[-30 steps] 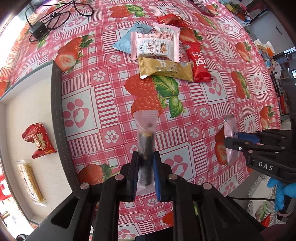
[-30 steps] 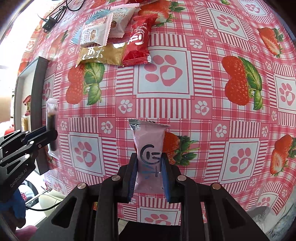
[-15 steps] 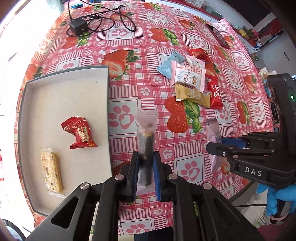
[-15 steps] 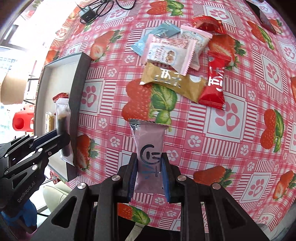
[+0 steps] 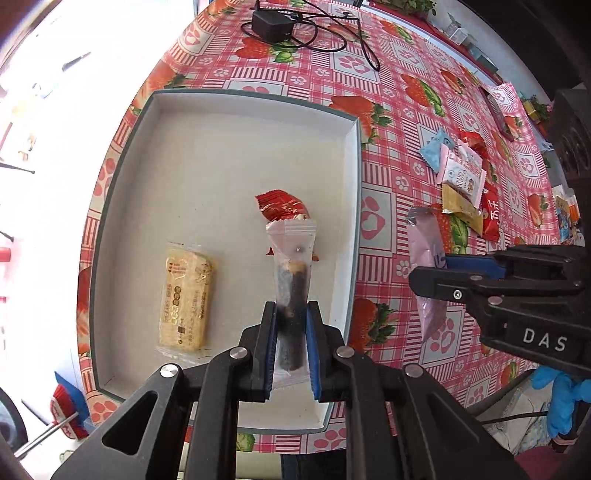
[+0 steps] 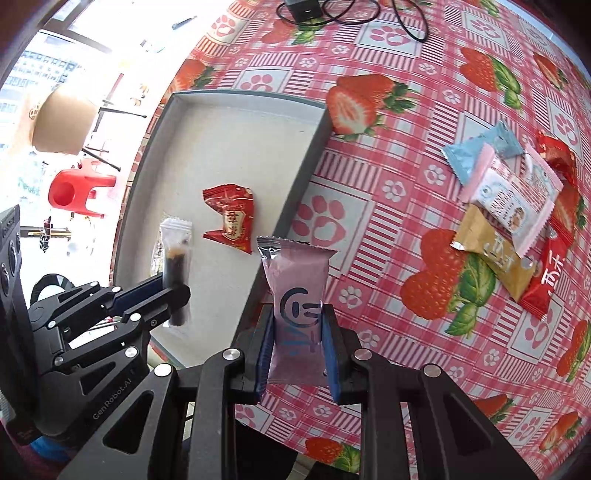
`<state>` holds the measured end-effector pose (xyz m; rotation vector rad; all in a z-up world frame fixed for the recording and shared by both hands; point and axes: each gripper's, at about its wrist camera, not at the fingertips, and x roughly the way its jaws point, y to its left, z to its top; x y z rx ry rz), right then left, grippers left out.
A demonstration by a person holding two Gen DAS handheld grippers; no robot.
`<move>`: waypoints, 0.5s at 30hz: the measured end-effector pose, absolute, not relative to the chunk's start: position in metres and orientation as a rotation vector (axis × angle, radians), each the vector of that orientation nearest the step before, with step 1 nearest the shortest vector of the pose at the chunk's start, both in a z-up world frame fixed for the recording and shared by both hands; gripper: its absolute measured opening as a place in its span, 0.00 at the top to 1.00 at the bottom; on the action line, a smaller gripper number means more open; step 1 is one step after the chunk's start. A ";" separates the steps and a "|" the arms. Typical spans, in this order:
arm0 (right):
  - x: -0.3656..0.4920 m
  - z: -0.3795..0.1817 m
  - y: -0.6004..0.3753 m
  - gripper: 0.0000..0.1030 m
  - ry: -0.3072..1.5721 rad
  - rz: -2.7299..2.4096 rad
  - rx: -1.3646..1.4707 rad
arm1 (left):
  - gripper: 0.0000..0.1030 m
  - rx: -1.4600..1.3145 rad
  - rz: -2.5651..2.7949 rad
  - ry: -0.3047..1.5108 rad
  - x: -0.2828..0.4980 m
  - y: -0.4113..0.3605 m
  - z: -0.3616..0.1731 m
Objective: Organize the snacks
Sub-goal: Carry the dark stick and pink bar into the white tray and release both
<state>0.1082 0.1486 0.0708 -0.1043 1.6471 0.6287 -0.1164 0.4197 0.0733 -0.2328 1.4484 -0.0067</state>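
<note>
My left gripper (image 5: pixel 290 314) is shut on a clear packet with a dark stick snack (image 5: pixel 291 280) and holds it above the white tray (image 5: pixel 207 155). In the tray lie a red wrapped snack (image 5: pixel 282 205) and a yellow bar (image 5: pixel 186 295). My right gripper (image 6: pixel 298 314) is shut on a pink packet (image 6: pixel 297 280), held above the tray's right wall (image 6: pixel 295 192). The left gripper (image 6: pixel 173 295) also shows in the right wrist view, and the right gripper (image 5: pixel 436 277) in the left wrist view. A pile of snacks (image 6: pixel 509 206) lies on the strawberry tablecloth to the right.
A black charger with its cable (image 5: pixel 271 26) lies beyond the tray. A red stool (image 6: pixel 75 194) stands on the floor past the table's left edge. The table's near edge runs just below the tray. More items sit at the far right edge (image 5: pixel 498 107).
Both grippers have moved left with their packets. The left one has gone from above the tablecloth to above the tray; the right one now hangs over the tray's right wall.
</note>
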 end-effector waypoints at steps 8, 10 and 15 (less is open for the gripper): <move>0.148 0.065 0.228 0.75 1.671 0.739 -0.165 | 0.84 -0.266 0.039 1.512 -0.133 0.446 0.050; 0.145 0.061 0.239 0.75 1.676 0.753 -0.178 | 0.84 -0.274 0.051 1.525 -0.135 0.450 0.045; 0.153 0.059 0.263 0.75 1.695 0.760 -0.189 | 0.84 -0.269 0.063 1.550 -0.140 0.456 0.036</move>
